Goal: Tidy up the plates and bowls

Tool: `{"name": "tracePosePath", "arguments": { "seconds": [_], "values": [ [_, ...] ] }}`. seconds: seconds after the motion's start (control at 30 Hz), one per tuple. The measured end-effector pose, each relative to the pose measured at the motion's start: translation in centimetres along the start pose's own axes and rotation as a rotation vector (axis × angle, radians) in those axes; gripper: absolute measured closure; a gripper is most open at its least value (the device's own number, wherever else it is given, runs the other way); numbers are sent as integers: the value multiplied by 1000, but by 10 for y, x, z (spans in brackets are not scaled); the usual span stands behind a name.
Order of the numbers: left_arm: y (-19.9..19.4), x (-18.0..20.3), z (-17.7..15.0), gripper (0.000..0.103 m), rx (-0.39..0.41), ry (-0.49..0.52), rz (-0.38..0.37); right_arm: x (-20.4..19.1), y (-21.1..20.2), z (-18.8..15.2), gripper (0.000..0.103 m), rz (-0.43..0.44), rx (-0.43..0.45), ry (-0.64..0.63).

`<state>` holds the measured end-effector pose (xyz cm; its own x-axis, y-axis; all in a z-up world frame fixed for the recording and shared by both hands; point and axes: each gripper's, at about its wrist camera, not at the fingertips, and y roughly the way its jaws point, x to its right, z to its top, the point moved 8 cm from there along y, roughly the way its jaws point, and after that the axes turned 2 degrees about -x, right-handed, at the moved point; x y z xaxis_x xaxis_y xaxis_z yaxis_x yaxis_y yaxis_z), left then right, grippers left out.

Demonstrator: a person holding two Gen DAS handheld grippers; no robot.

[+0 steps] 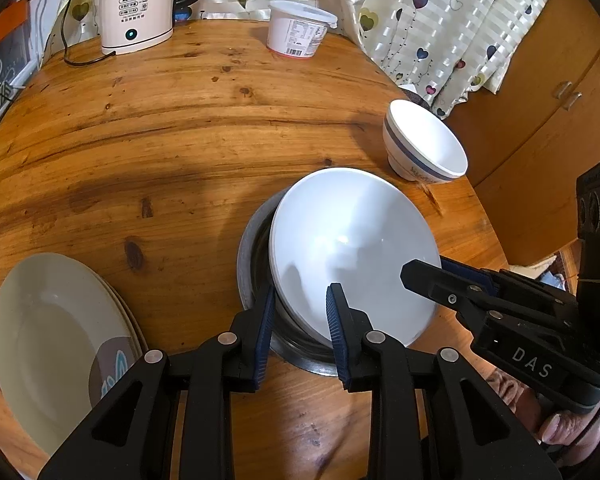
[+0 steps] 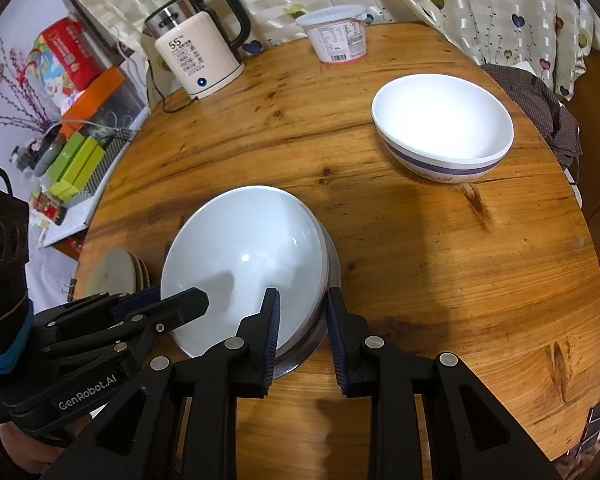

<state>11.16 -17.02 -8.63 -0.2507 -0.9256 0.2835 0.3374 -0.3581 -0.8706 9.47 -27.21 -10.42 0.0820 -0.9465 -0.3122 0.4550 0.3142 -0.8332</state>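
Both tongs sit at the white plate: my left gripper [image 1: 300, 312] has its jaws apart, one pad inside the plate and the other outside the rim of the steel dish beneath, not pinching that I can see. My right gripper [image 2: 303, 316] is likewise parted, straddling the rim on the opposite side, with daylight between pad and plate edge. I see the white plate [image 1: 352, 248] lying tilted in the steel dish [image 1: 246, 264], near my edge of the wooden table [image 1: 180, 140]. A banded bowl [image 2: 444, 132] stands upright, well apart from the plate toward the right edge. To my left a plate stack [image 1: 56, 344] rests flat. At the far side stand a kettle [image 1: 136, 8] and a tub [image 1: 300, 28], near the curtain [image 1: 440, 20]
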Motion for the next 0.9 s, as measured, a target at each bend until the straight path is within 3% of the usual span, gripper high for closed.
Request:
{"name": "tracePosePath", "arguments": {
  "seconds": [0.43,0.9],
  "values": [
    [-7,-5,3,75,29,-7,13,-5,-1,2,78,-1,9,-16],
    [-27,-21,13,75,101,-46,-11,4,-24,10,78,22,76,3]
  ]
}}
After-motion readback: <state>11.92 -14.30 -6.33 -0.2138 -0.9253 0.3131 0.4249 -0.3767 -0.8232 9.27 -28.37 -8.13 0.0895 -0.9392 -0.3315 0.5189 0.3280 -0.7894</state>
